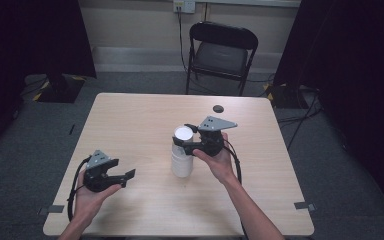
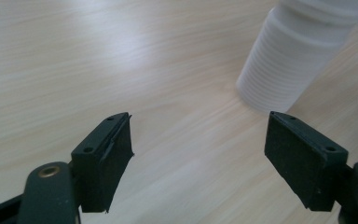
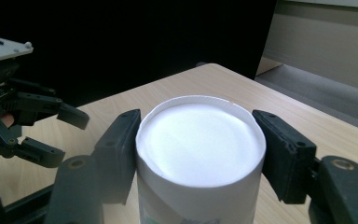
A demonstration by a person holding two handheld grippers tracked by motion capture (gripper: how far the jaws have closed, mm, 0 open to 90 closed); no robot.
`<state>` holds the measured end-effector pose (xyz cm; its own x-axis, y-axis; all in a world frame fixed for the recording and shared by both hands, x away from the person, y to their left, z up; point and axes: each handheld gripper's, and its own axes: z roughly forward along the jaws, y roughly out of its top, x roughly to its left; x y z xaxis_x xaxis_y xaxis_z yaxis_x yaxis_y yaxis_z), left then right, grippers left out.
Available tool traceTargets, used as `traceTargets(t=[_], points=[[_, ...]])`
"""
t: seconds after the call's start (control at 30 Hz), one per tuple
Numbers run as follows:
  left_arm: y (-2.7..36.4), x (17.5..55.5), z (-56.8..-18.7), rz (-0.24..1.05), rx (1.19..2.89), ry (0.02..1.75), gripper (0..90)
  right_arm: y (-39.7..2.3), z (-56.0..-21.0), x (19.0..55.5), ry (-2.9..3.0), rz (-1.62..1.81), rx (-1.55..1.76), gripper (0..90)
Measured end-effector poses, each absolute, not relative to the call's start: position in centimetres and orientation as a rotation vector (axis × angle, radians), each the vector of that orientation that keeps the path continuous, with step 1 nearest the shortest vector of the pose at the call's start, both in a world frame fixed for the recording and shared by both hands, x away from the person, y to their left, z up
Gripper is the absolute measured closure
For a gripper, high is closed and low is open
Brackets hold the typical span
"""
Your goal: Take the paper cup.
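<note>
Wood-top table (image 1: 145,115) on grey carpet, black curtains both sides, folding chair (image 1: 221,50) behind the far edge, wall outlet above it.

Left side: left gripper (image 1: 122,176) held in the left hand (image 1: 91,197) near the front-left of the table, low over the top. Jaws spread wide, nothing between them. Left gripper view confirms: both pads (image 2: 106,158) well apart over bare wood, ribbed lower body of the bottle (image 2: 289,60) up and to the right, clear of the jaws.

Centre: white bottle (image 1: 182,155) standing upright about mid-table, flat white cap (image 1: 184,133) on top, ribbed below.

Right of it: right gripper (image 1: 182,142) in the right hand (image 1: 219,161), reaching in from the bottle's right at cap height. Right gripper view has the cap (image 3: 200,140) sitting between the two pads (image 3: 119,149), one on each side; left pad looks in contact, right pad touching or just beside the rim, so it's closed on the cap as far as I can tell. Left gripper (image 3: 37,135) visible farther off at that view's left, jaws apart.

Far right-centre: small dark disc (image 1: 218,108) on the table near the back edge, well apart from everything.
</note>
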<state>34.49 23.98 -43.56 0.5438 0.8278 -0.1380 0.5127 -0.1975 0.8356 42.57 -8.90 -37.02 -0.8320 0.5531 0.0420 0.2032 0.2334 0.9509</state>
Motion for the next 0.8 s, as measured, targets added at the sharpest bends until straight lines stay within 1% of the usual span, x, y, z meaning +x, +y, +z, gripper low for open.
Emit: traceTargets(t=[0.07,0.1,0.13,0.2,0.3,0.43,0.7,0.8], points=[[22.7,35.2,-43.2,0.405,1.849,1.072,23.0,-8.9,-37.0,42.6,2.211,1.626,0.703,35.4],[21.4,35.9,-42.9,0.382,1.854,1.036,22.2,-8.9,-37.1,42.6,2.217,1.622,0.701,35.5],[21.4,35.9,-42.9,0.382,1.854,1.036,21.5,-8.9,-37.1,42.6,2.217,1.622,0.701,35.5],[19.8,36.8,-42.9,0.335,1.845,1.022,21.0,-8.9,-37.2,42.7,2.218,1.622,0.699,35.4],[18.9,37.4,-42.9,0.320,1.854,1.018,19.2,-8.8,-37.2,42.6,2.219,1.624,0.694,35.4],[17.1,38.3,-42.6,0.300,1.852,0.992,19.0,-8.9,-37.3,42.7,2.230,1.622,0.691,35.4],[15.5,39.2,-43.1,0.270,1.873,0.977,18.9,-8.9,-37.2,42.6,2.232,1.622,0.686,35.4],[15.1,39.5,-43.0,0.254,1.857,0.987,19.0,-9.0,-37.3,42.7,2.234,1.627,0.689,35.4]])
